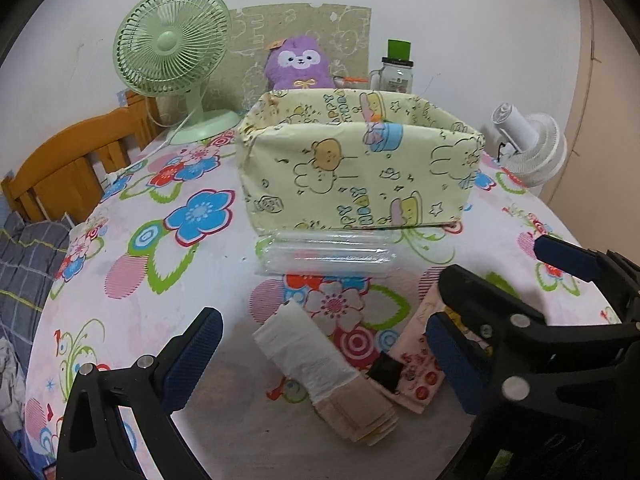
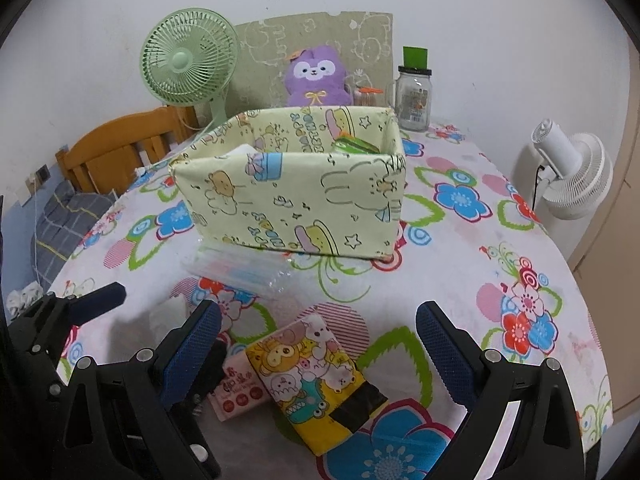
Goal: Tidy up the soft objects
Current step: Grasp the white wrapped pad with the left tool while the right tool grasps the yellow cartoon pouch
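1. Both sets of jaws are spread wide and neither has hold of anything. Left gripper [image 1: 320, 360] hangs over a folded white-and-beige cloth bundle [image 1: 320, 368]; right gripper [image 2: 318, 354] straddles a yellow cartoon-animal tissue pack [image 2: 316, 380].
2. Also on the round flower-print tablecloth [image 2: 460, 280]: a pink soft pack with red dots [image 2: 240, 392], touching the yellow pack's left side, and a clear plastic sleeve [image 1: 326, 256] lying just in front of the pale-yellow cartoon-print fabric box [image 1: 360, 176].
3. Step-wise, I'd say we're at the pick-up stage, about 4 soft bits not yet binned. From the right wrist view the box already seems to hold something green and something white.
4. Next move probably calls for dropping lower, centring the pads on 1 item each, squeezing gently (this stuff squishes), then lifting over the box's front wall.
5. Writing: the box print looks like "HAPPY" something, can't make out the rest. Pink pack's text is too small to read.
6. Background: purple plush toy [image 2: 316, 76], mint-green desk fan [image 1: 172, 44], glass jar with green lid [image 2: 414, 92].
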The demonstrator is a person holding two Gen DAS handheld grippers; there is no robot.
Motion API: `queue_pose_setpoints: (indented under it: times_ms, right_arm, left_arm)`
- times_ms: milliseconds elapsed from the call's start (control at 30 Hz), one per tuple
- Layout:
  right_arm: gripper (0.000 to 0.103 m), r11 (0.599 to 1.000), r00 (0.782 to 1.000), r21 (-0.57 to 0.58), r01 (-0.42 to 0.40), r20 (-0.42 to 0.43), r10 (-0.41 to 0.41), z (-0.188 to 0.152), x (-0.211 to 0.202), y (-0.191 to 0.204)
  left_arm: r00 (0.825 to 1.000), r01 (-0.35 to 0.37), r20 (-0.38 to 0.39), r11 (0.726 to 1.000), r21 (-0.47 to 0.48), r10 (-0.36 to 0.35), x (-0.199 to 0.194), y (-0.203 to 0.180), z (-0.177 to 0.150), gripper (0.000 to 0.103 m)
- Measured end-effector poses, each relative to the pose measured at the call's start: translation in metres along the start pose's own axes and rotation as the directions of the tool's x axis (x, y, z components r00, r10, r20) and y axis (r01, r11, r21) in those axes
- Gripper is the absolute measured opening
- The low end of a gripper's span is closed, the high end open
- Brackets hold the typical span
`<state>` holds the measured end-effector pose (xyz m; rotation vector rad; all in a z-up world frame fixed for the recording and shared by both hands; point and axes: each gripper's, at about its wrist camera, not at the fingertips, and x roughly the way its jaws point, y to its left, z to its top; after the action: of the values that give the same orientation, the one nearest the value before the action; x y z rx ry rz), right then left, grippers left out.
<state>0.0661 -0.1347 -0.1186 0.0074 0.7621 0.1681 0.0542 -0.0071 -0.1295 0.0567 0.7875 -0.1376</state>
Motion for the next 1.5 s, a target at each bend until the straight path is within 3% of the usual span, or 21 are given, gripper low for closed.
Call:
queue_pose_setpoints:
  times_ms: [533, 900, 967, 1067, 1233, 1400, 1500]
  right_arm:
    - [0.098, 1.0, 0.995, 0.009, 0.008, -0.098, -0.008, -0.015, 0.029, -0.003]
    - [0.071, 0.998, 0.99, 0.057, 0.004, -0.14, 0.004, -0.014, 0.041, -0.005]
    - [0.07, 0.998, 0.99, 0.057, 0.013, -0.14, -0.005, -0.013, 0.042, -0.005]
    - [0.07, 0.998, 0.991, 0.054, 0.023, -0.136, -0.015, -0.011, 0.042, -0.006]
    - [0.071, 0.998, 0.991, 0.064, 0.019, -0.131, -0.011, -0.009, 0.039, -0.008]
    - [0.071, 0.997, 0.992, 0.07, 0.024, -0.125, -0.015, -0.01, 0.032, -0.007]
    - [0.071, 0.997, 0.993, 0.072, 0.03, -0.119, -0.021, -0.012, 0.027, -0.008]
  left_arm:
    - [0.997, 0.0, -0.08, 1.0, -0.011, -0.001, 0.023, 0.009, -0.015, 0.103]
    - [0.997, 0.001, -0.079, 1.0, -0.009, -0.001, 0.026, 0.01, -0.012, 0.101]
    - [0.997, 0.009, -0.079, 1.0, -0.012, -0.01, 0.027, 0.01, -0.011, 0.097]
    - [0.996, 0.036, -0.08, 0.999, -0.016, -0.037, 0.026, 0.009, -0.01, 0.083]
    - [0.992, 0.09, -0.086, 0.995, -0.043, -0.093, 0.024, 0.008, -0.009, 0.049]
    - [0.99, 0.11, -0.085, 0.993, -0.046, -0.114, 0.02, 0.003, -0.01, 0.033]
    - [0.991, 0.101, -0.083, 0.994, -0.047, -0.104, 0.017, 0.004, -0.012, 0.029]
